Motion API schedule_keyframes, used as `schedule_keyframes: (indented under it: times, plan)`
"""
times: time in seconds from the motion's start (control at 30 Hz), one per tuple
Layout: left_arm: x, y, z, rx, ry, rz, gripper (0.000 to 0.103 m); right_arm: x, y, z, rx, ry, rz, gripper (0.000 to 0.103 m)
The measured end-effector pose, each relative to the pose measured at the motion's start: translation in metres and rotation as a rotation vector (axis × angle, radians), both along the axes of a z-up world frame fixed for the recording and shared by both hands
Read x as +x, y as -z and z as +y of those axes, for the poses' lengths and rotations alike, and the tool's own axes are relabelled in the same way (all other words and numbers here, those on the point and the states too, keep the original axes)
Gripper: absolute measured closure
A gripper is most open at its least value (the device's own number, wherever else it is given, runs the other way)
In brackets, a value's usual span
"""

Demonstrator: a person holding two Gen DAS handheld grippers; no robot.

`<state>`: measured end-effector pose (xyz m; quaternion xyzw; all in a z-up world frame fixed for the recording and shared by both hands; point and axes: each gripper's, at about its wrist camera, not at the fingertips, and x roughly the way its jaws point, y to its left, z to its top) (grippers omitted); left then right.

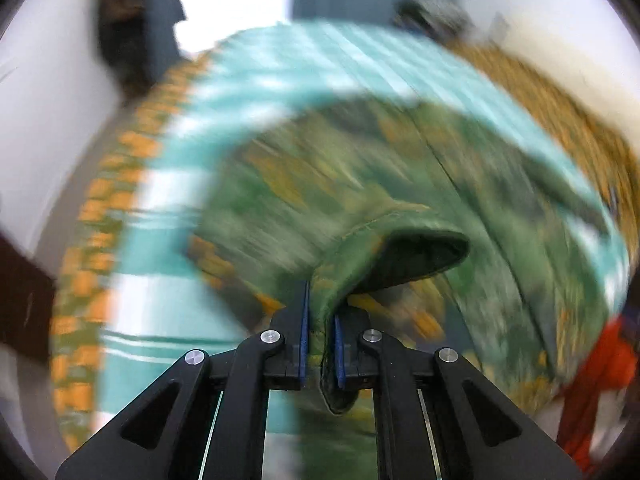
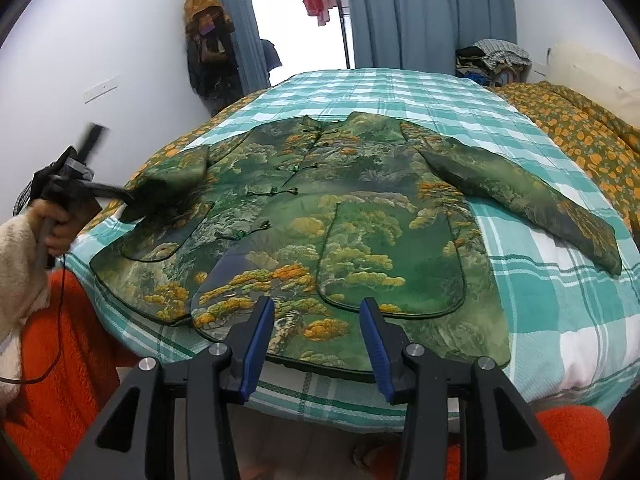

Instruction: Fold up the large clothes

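A green jacket with an orange tree print lies face up on the bed, front buttoned, its right sleeve stretched out to the side. My left gripper is shut on the cuff of the left sleeve, lifted over the jacket; the left wrist view is blurred. In the right wrist view the left gripper holds that sleeve end at the jacket's left side. My right gripper is open and empty, hovering just in front of the jacket's hem.
The bed has a teal and white checked sheet and an orange-flowered quilt at the right. An orange blanket lies at the near left. Clothes are piled at the far right; a coat hangs by the curtained doorway.
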<state>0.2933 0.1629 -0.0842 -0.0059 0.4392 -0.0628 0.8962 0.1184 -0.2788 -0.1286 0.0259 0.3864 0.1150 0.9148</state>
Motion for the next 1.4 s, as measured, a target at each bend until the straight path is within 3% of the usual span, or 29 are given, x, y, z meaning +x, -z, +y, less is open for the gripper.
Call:
schedule_keyframes:
  times: [0.07, 0.17, 0.2, 0.23, 0.3, 0.37, 0.47, 0.57, 0.63, 0.7, 0.77, 0.8, 0.83, 0.87, 0.9, 0.93, 0.97, 1.0, 1.07, 1.3, 1.37, 1.4]
  plan:
    - [0.001, -0.026, 0.059, -0.008, -0.191, -0.061, 0.085, 0.003, 0.0, -0.009, 0.008, 0.025, 0.002, 0.058]
    - [-0.014, -0.042, 0.151, -0.013, -0.546, -0.089, 0.05, 0.008, -0.006, -0.03, 0.016, 0.079, -0.011, 0.058]
    - [-0.025, -0.043, 0.173, -0.04, -0.629, -0.098, 0.037, 0.009, -0.009, -0.041, 0.013, 0.105, -0.018, 0.058]
    - [-0.039, -0.044, 0.19, -0.091, -0.67, -0.12, 0.031, 0.011, -0.011, -0.05, 0.009, 0.125, -0.021, 0.058]
    - [-0.063, -0.039, 0.198, -0.171, -0.652, -0.131, 0.023, 0.015, -0.014, -0.076, -0.003, 0.182, -0.01, 0.055]
    - [-0.072, -0.03, 0.184, -0.185, -0.584, -0.096, 0.02, 0.022, -0.012, -0.102, -0.008, 0.225, 0.029, 0.036]
    - [-0.075, 0.003, 0.13, -0.252, -0.375, 0.041, 0.015, 0.038, 0.006, -0.136, 0.008, 0.242, 0.154, 0.035]
    - [-0.069, 0.046, 0.059, -0.256, -0.184, 0.205, 0.014, 0.055, 0.033, -0.155, 0.082, 0.234, 0.293, 0.035]
    - [-0.065, 0.079, 0.016, -0.187, -0.093, 0.3, 0.014, 0.065, 0.052, -0.158, 0.17, 0.204, 0.359, 0.035]
    - [-0.068, 0.104, -0.008, -0.116, -0.047, 0.355, 0.015, 0.075, 0.068, -0.152, 0.222, 0.166, 0.403, 0.035]
    - [-0.068, 0.119, -0.02, -0.093, -0.026, 0.383, 0.015, 0.081, 0.082, -0.141, 0.207, 0.14, 0.434, 0.034]
    - [-0.069, 0.12, -0.023, -0.102, -0.017, 0.385, 0.025, 0.083, 0.085, -0.134, 0.185, 0.134, 0.431, 0.033]
    - [-0.071, 0.12, -0.026, -0.119, -0.004, 0.391, 0.05, 0.082, 0.084, -0.128, 0.171, 0.125, 0.415, 0.033]
    - [-0.072, 0.118, -0.027, -0.122, 0.009, 0.389, 0.064, 0.082, 0.082, -0.124, 0.167, 0.114, 0.4, 0.033]
    - [-0.072, 0.116, -0.028, -0.115, 0.017, 0.382, 0.078, 0.08, 0.079, -0.121, 0.163, 0.104, 0.382, 0.035]
    - [-0.073, 0.113, -0.029, -0.115, 0.025, 0.377, 0.085, 0.08, 0.077, -0.119, 0.153, 0.101, 0.373, 0.044]
    - [-0.075, 0.112, -0.028, -0.124, 0.027, 0.371, 0.087, 0.079, 0.075, -0.117, 0.133, 0.104, 0.37, 0.068]
    - [-0.077, 0.11, -0.026, -0.135, 0.024, 0.367, 0.088, 0.078, 0.072, -0.117, 0.116, 0.112, 0.373, 0.079]
    - [-0.084, 0.105, -0.024, -0.153, 0.023, 0.358, 0.089, 0.078, 0.065, -0.118, 0.127, 0.122, 0.372, 0.087]
    - [-0.101, 0.103, -0.017, -0.118, 0.033, 0.37, 0.088, 0.058, 0.044, -0.105, 0.03, 0.078, 0.367, 0.088]
    - [-0.094, 0.104, -0.018, -0.1, 0.022, 0.374, 0.082, 0.053, 0.052, -0.101, 0.001, 0.076, 0.378, 0.088]
    - [-0.088, 0.104, -0.021, -0.081, 0.014, 0.369, 0.073, 0.052, 0.055, -0.103, -0.005, 0.083, 0.376, 0.088]
